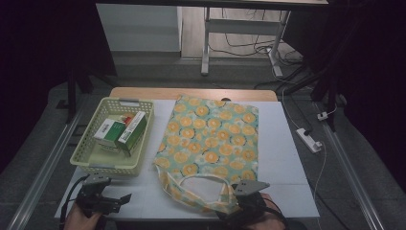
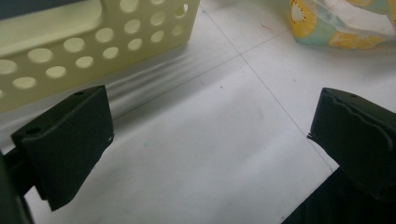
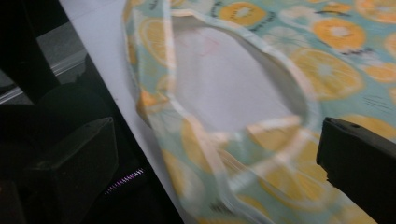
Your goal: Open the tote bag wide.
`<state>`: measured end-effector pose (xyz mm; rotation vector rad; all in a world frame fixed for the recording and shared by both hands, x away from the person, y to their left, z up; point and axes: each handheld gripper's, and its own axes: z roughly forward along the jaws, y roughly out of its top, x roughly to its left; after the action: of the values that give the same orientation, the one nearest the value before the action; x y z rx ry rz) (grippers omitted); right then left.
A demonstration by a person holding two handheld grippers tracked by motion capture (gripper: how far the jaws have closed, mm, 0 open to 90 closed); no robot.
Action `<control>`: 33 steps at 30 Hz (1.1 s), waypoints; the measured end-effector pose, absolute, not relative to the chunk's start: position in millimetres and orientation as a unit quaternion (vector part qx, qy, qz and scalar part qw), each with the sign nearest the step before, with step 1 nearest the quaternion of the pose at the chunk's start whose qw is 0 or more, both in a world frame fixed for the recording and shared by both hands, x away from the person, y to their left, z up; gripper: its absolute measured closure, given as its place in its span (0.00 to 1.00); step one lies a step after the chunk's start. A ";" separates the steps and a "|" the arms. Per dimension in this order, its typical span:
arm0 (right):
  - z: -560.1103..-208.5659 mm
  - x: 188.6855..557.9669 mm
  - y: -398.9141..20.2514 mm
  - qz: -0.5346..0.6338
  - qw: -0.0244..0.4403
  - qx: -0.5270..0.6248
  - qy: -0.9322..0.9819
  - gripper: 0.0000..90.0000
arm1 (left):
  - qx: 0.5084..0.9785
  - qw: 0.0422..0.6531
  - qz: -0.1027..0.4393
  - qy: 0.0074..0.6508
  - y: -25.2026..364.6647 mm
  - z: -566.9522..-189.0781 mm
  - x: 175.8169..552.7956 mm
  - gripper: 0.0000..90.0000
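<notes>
A dim room with a dark floor, cables and a desk frame surrounds a white tabletop (image 1: 287, 158) with a wooden edge at its far side.

At the far left sits a pale yellow perforated basket (image 1: 91, 158) holding green-and-white boxes (image 1: 125, 132). Just in front of its near wall, the left gripper (image 1: 122, 199) hovers low over bare tabletop, its jaws spread wide with nothing between them; in the left gripper view the basket wall (image 2: 93, 37) lies ahead and to the left.

To the right of the basket lies the tote bag (image 1: 210, 139), flat on the tabletop, its long axis running from the far edge toward the person, its handle loops (image 1: 201, 179) at the near end. The bag is thin, soft fabric in teal with a print of orange slices and white flowers.

Furthest right, the right gripper (image 1: 234, 194) is at the bag's near end, clearly the nearer of the two. In the right gripper view its jaws stand open on either side of the rumpled handle straps (image 3: 261, 135), which lie directly ahead between them, not yet pinched. The coming move likely turns on closing over that strap.
</notes>
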<state>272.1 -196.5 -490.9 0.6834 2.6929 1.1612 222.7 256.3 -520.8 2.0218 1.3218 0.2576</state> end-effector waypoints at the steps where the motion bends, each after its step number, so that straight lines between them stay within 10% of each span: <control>1: -492.2 272.1 -192.7 0.383 0.061 0.224 0.894 0.00 | 0.781 0.349 0.099 0.509 256.3 -520.8 222.8 0.00; 11: -507.5 271.0 -159.4 0.361 0.026 0.184 0.914 0.08 | 0.781 0.349 0.099 0.508 256.4 -520.8 222.8 0.00; 24: -506.0 271.0 -155.9 0.343 0.020 0.148 0.928 0.80 | 0.782 0.348 0.098 0.508 256.3 -520.8 222.9 0.00; 33: -488.8 274.6 -162.5 0.375 0.013 0.152 0.914 0.95 | 0.779 0.352 0.097 0.510 257.0 -520.8 222.9 0.00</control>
<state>274.6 -162.5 -488.8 0.4745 2.8483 1.1689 222.9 257.0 -520.8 2.0167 1.3188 0.2501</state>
